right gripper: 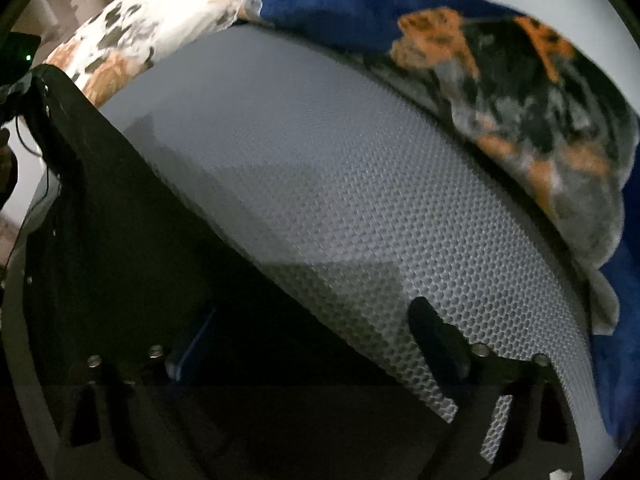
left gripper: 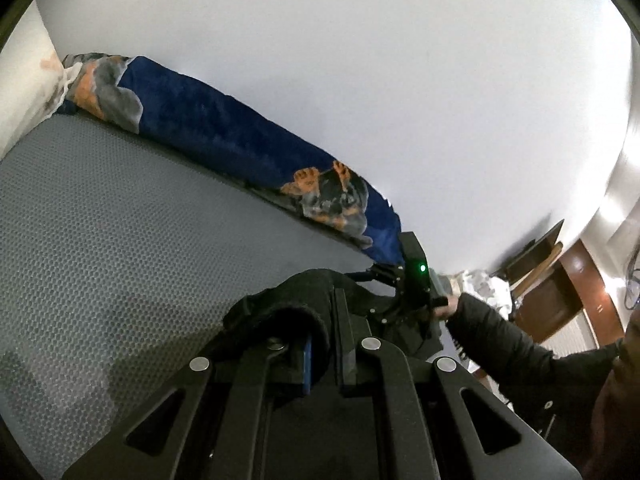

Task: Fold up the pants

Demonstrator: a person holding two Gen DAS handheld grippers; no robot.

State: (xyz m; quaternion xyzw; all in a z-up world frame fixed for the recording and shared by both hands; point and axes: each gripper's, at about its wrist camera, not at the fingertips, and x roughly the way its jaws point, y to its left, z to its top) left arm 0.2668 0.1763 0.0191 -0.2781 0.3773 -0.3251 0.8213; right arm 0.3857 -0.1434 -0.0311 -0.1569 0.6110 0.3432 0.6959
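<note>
Blue fleece blanket [left gripper: 224, 128] along far edge of grey honeycomb-mesh mattress [left gripper: 100, 240], floral pillow [right gripper: 152, 28] far left, left tongs [left gripper: 320, 344] clenched on black pants [left gripper: 296, 300], right tongs [right gripper: 316, 340] spread, pants over left finger.

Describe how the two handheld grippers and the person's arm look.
The left gripper is matte black with silver round bolts, cut-out slots and a blue pad on one finger. The right gripper is a black unit with a green light and thin black cables. The arm wears a black sleeve.

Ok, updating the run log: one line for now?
left gripper: shut on pants | right gripper: open | pants: over mat
</note>
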